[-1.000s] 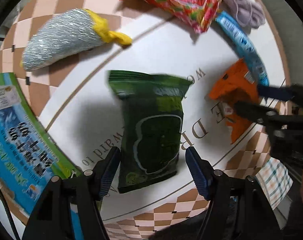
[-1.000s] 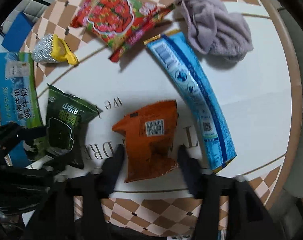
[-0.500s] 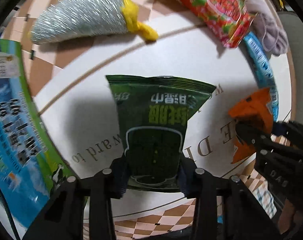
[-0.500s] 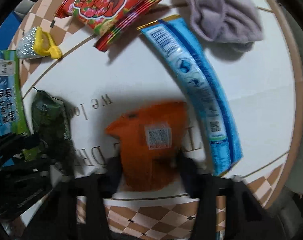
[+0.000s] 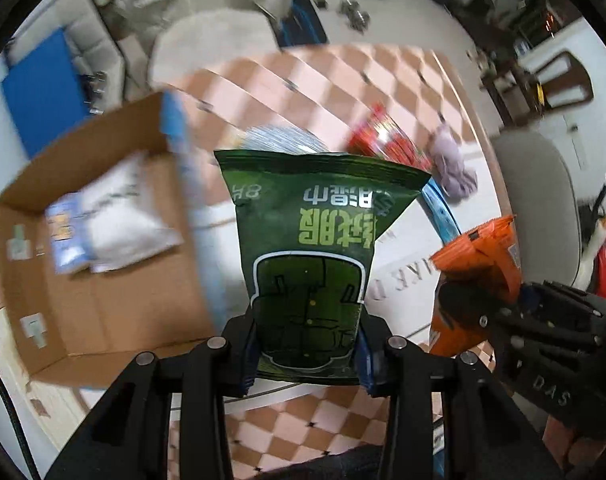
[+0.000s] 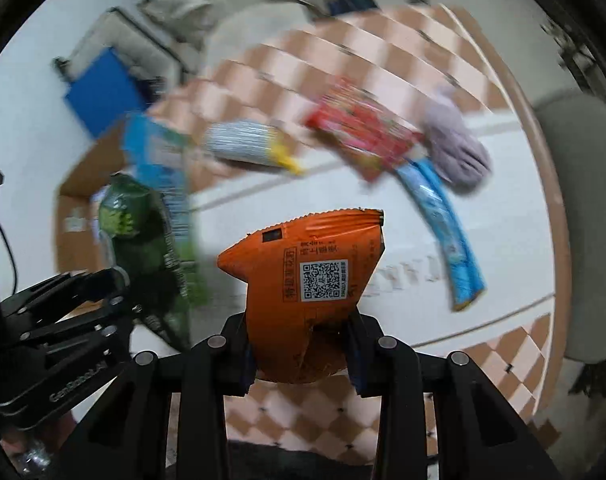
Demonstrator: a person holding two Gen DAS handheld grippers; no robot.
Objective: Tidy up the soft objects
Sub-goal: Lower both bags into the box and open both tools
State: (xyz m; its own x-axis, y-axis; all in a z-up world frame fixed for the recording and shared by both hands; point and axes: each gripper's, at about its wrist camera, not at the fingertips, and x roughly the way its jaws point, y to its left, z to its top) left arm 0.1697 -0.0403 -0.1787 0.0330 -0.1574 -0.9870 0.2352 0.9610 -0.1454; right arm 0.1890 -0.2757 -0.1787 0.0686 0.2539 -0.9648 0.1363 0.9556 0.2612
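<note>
My left gripper (image 5: 306,354) is shut on a green snack bag (image 5: 315,248) and holds it upright above the table. My right gripper (image 6: 301,354) is shut on an orange snack bag (image 6: 311,284), also lifted. Each gripper shows in the other's view: the orange bag (image 5: 479,264) at the right of the left wrist view, the green bag (image 6: 143,232) at the left of the right wrist view. An open cardboard box (image 5: 103,264) with white and blue packets inside stands to the left.
On the round checkered table (image 6: 503,240) lie a red snack bag (image 6: 359,132), a long blue packet (image 6: 443,216), a purple cloth (image 6: 455,148) and a silver-and-yellow pouch (image 6: 247,148). A grey chair (image 6: 579,208) stands at the right. Both views are blurred.
Both grippers have closed on their bags and lifted them off the table. The views have tilted up, and the cardboard box and room have come into sight.
</note>
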